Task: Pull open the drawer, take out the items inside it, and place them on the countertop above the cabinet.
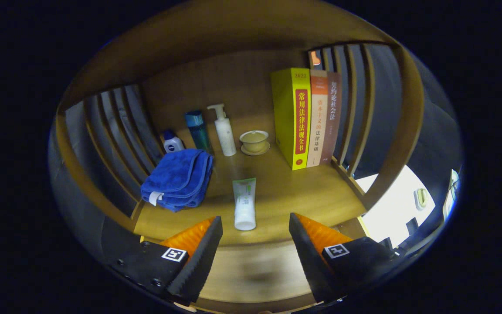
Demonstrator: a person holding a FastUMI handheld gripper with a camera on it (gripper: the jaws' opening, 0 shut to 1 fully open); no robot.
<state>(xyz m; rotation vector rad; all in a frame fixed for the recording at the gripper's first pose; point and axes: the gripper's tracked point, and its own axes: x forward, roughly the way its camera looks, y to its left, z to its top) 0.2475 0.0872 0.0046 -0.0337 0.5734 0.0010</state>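
So the wooden counter (pixel 277 196) takes up most of the view, slatted sides left and right. Three books (pixel 310 117) stand upright at the back right, a folded blue towel (pixel 179 179) sits on the left. Behind it are a small blue-capped bottle (pixel 172 141), a teal bottle (pixel 198 130), a white pump bottle (pixel 225 131) and a lidded tea bowl (pixel 254 141). A white tube (pixel 244 205) lies just ahead of the claw (pixel 255 244), which is wide open and holding nothing.

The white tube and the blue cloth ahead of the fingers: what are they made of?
White tube: likely soft plastic, smooth and slightly glossy, flat crimped far end. Blue cloth: looks like plush terry or microfibre, folded in thick, soft layers. The hand-held gripper is open, touching neither.
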